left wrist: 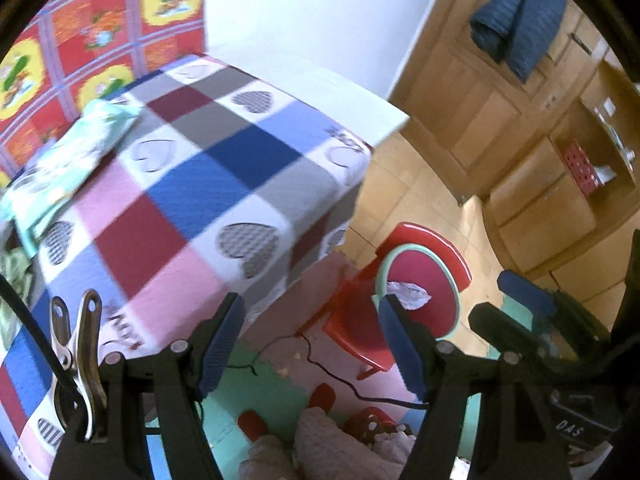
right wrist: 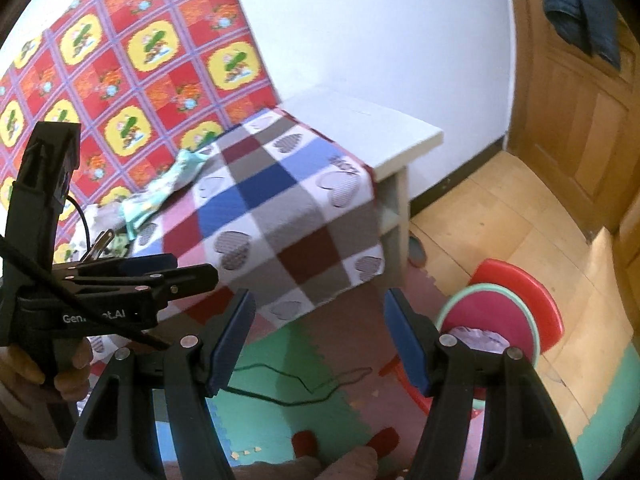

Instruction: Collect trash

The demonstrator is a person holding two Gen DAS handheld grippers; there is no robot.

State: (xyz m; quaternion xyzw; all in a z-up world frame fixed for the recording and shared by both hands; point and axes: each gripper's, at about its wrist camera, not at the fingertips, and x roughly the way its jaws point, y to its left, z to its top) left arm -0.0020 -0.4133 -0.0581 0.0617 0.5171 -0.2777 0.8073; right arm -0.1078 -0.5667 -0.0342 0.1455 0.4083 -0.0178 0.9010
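A crumpled white paper point(left wrist: 408, 295) point(right wrist: 476, 338) lies in a round red dish with a green rim point(left wrist: 440, 280) point(right wrist: 496, 312) on a small red chair point(left wrist: 360, 320) point(right wrist: 536, 296). Small pale scraps point(left wrist: 297, 356) point(right wrist: 245, 453) dot the foam floor mat. A green-and-white packet point(left wrist: 92, 140) point(right wrist: 168, 188) rests on the checked bed cover point(left wrist: 208, 208) point(right wrist: 288, 216). My left gripper point(left wrist: 312, 344) point(right wrist: 160, 276) is open and holds nothing, above the mat beside the bed's corner. To its right, my right gripper point(right wrist: 320, 340) point(left wrist: 520, 304) is open too, also with nothing in it.
A white bench point(left wrist: 340, 96) point(right wrist: 368, 128) stands at the bed's foot. A wooden door with a blue garment point(left wrist: 516, 28) point(right wrist: 580, 20) and cupboards point(left wrist: 560, 200) close the right side. A black cable point(left wrist: 340, 380) point(right wrist: 288, 388) crosses the mat. The person's red-slippered feet point(left wrist: 322, 398) stand below.
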